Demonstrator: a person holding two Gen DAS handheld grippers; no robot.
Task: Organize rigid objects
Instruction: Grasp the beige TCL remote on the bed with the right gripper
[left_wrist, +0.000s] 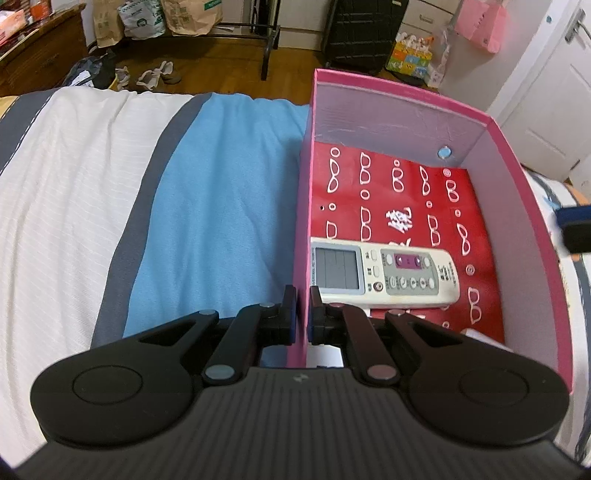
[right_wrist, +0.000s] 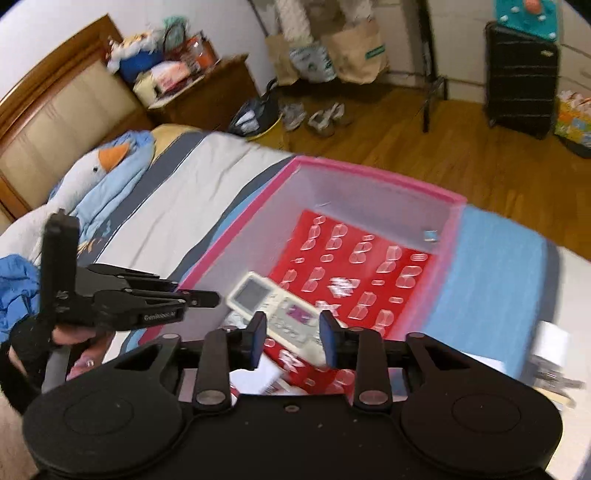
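now the remote (left_wrist: 384, 275) lies crosswise in the box (left_wrist: 301, 221); left tool (left_wrist: 303, 308) clamps its wall.

Count: one pink box (left_wrist: 524, 206), one air-conditioner remote (left_wrist: 384, 275) inside, one red glasses-print sheet (left_wrist: 406, 192) lining it. Two claws: left (left_wrist: 303, 314), right (right_wrist: 291, 341). One goose plush (right_wrist: 92, 173) on the bed.

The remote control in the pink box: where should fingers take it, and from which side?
Judging by its pose, the remote control lies flat, face up, on the red liner of the pink box. Probably best from above, fingers across its narrow width near the button end, since the screen end sits against the wall that the left gripper pinches.
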